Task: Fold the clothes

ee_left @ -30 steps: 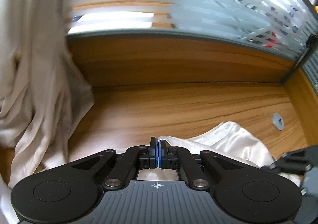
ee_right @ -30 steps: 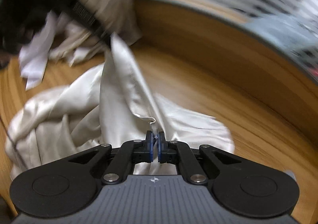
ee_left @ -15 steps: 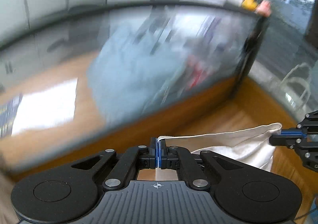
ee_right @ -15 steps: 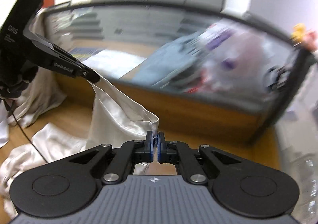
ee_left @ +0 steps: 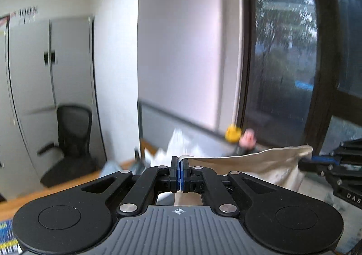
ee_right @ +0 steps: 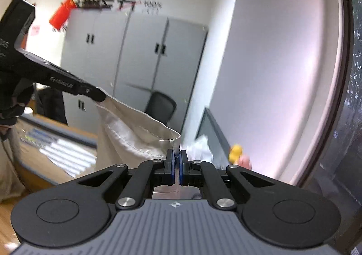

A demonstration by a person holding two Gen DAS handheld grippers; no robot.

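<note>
Garment: a cream cloth (ee_right: 133,133) hangs in the air, its top hem stretched between the two tools, the rest drooping below toward the surface.
Left tool (ee_left: 180,172): pinched tight on one end of the hem; the fabric runs off to the right from its tips.
Right tool (ee_right: 177,168): closed narrow on the other end of the hem, a small tuft of fabric standing up between the pads.
Surface: wooden desk (ee_right: 34,164) low in the right wrist view, with papers on it, well below the hem.
Beyond: grey cabinets (ee_right: 140,60), a black office chair (ee_left: 72,139), a dark window (ee_left: 287,56).
Risk: each grip seems to catch only a thin edge, so a hard shake or pull apart could slip a corner free and drop the cloth in a heap.
Risk: if the hem sags or twists between the tools, the cloth would likely land creased or crooked.
</note>
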